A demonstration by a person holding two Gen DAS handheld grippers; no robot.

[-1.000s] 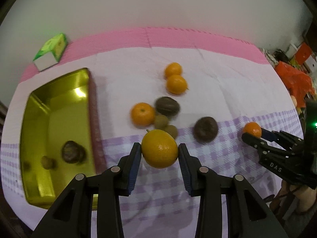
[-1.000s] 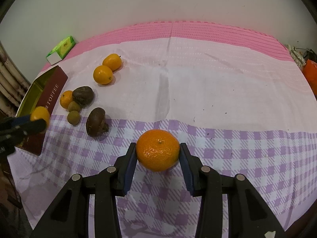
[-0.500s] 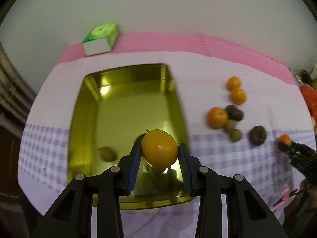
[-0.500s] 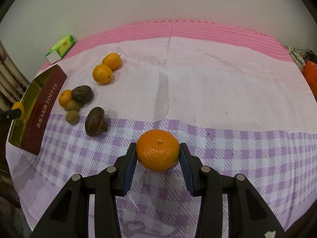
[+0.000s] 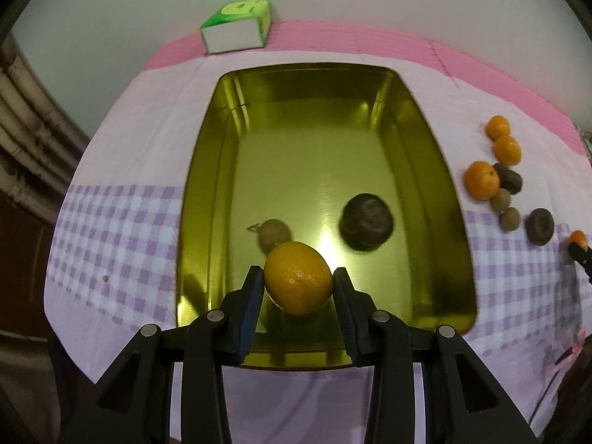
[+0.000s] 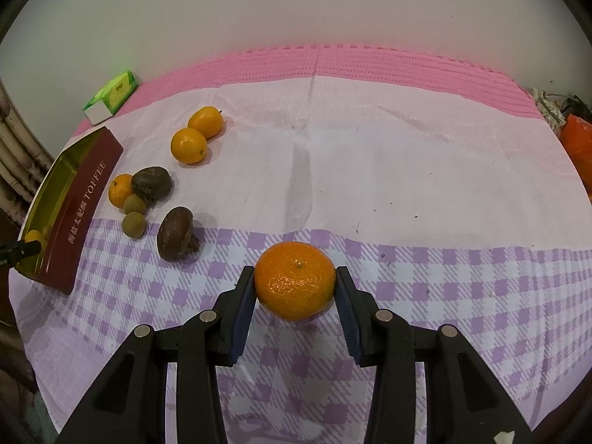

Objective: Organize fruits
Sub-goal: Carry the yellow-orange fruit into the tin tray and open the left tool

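Left gripper (image 5: 298, 284) pinches a smooth, oval yellow-orange citrus (image 5: 298, 282) above the near end of the glossy gold rectangular metal tin (image 5: 453, 199). The tin holds a wrinkled dark-brown round fruit (image 5: 366, 222) and a small tan one (image 5: 273, 235). Right gripper (image 6: 295, 284) clamps a dimpled, flattened orange mandarin (image 6: 295, 281) over the purple-checked cloth (image 6: 462, 288).

Dim, warm indoor light; glare spots on the gold tin (image 5: 325, 140) floor; motion blur there; heavy fisheye vignetting.
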